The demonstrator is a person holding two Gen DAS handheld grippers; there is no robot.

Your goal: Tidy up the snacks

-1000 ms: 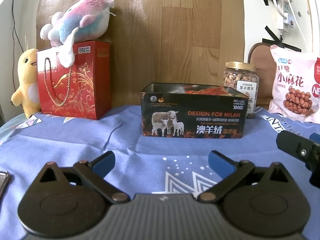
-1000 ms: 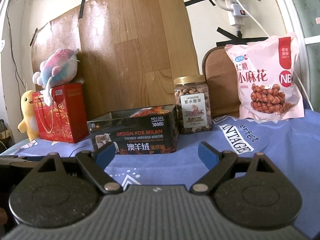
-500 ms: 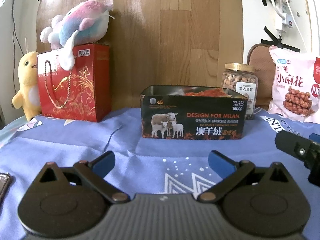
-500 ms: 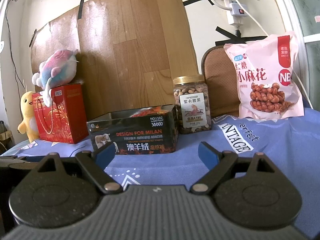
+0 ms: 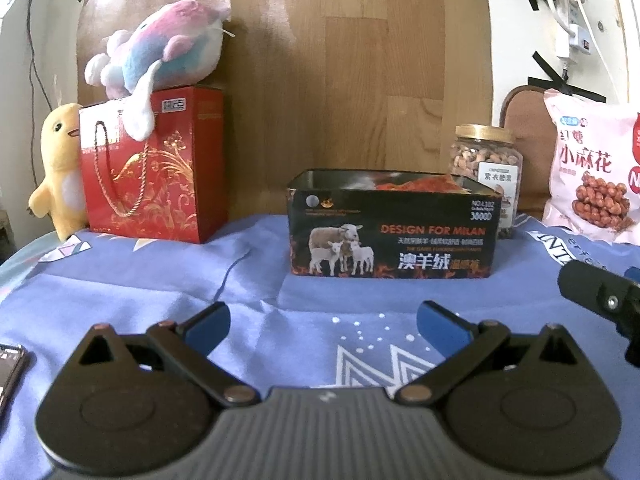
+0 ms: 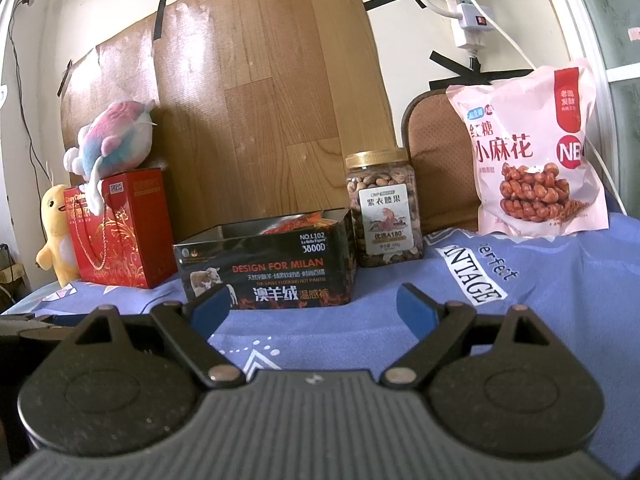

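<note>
While nothing is gripped, both tools over the blue cloth (image 5: 120, 292). At far left: phone edge (image 5: 10, 364) flat on the cloth, then yellow duck plush (image 5: 60, 172) against the wall, touching the red gift bag (image 5: 152, 168). On top of the bag: pink-and-blue whale plush (image 5: 160, 46), one fin drooping over the front. Behind it all, a wood-grain board (image 5: 352, 80) taped upright to the wall. Left gripper (image 5: 322, 318): blue pads spread wide, empty, low above the cloth, pointed at the black box (image 5: 392, 236). Black box open-topped, middle of the cloth, orange snack packets (image 5: 416, 182) showing over its rim. Just behind the box's right corner, partly hidden by it: nut jar (image 6: 384, 208) with gold lid, upright. Right gripper (image 6: 312, 306): pads likewise parted, holding nothing, box and jar ahead across bare cloth. Farther right, brown cushion (image 6: 436, 160), and a pink snack bag (image 6: 532, 152) propped against it, well apart from the box. Above: white power strip (image 6: 470, 24) and black tape on the wall.
</note>
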